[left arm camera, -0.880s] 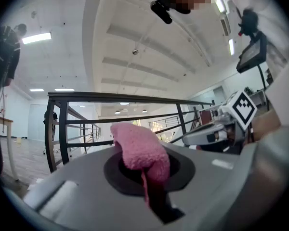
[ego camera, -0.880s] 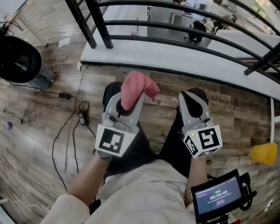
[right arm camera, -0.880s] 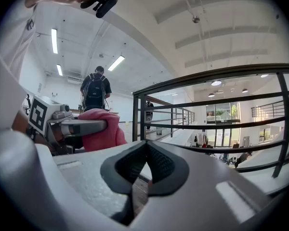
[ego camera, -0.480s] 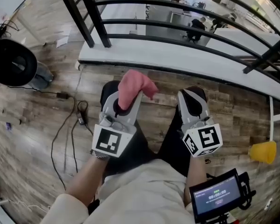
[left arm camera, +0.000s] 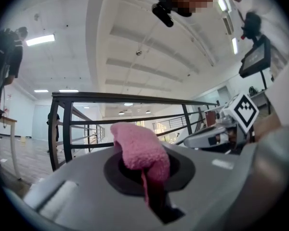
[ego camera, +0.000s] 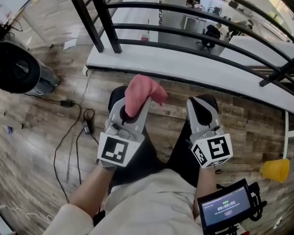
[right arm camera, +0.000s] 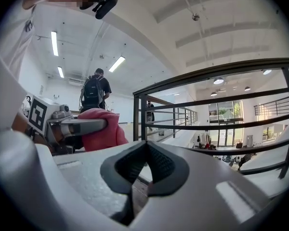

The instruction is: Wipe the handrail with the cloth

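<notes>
Left gripper (ego camera: 130,112) clamped on pink cloth (ego camera: 141,93), cloth bulging up past its tips; right gripper (ego camera: 202,110) alongside, jaws together, empty; black handrail (left arm camera: 135,96) beyond, apart from both, cloth not touching it.

I can read no word or brand anywhere. The screen (ego camera: 226,207) by my right arm shows a row of digits, like a timer, too small to make out. My left cube (ego camera: 114,150) and right cube (ego camera: 213,150) bear only black-and-white square markers, with no letters or numbers.
</notes>
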Available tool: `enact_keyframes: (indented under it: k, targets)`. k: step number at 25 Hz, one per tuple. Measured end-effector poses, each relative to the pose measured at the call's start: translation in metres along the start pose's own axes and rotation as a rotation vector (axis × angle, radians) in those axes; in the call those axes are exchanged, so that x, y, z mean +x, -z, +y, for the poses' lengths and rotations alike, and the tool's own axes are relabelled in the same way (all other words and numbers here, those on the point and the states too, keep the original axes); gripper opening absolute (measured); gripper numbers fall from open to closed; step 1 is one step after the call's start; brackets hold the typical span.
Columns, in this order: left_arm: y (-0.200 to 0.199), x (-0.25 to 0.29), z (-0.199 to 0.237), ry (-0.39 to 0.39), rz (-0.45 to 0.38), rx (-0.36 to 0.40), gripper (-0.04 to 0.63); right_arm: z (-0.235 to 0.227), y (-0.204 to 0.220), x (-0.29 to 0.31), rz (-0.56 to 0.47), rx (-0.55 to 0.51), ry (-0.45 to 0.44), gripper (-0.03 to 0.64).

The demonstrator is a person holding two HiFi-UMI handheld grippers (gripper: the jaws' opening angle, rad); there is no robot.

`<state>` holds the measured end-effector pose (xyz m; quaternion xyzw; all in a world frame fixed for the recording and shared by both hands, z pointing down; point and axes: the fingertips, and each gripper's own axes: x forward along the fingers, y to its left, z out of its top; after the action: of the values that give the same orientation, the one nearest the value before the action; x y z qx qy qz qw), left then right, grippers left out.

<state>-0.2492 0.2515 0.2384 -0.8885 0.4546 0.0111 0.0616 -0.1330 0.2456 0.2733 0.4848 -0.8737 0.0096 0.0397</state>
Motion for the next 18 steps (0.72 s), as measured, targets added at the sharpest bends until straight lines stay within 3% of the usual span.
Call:
enact_keyframes:
  k: [8,18]
  targets:
    - [0.010,0.037,0.025,-0.027,-0.001,-0.013,0.028,-0.031,0.008,0.039,0.010,0.015,-0.007,0.002]
    - [0.020,0.085,0.041,-0.032,-0.014,0.032,0.028,-0.070,0.011,0.078,0.023,0.020,-0.017,0.002]
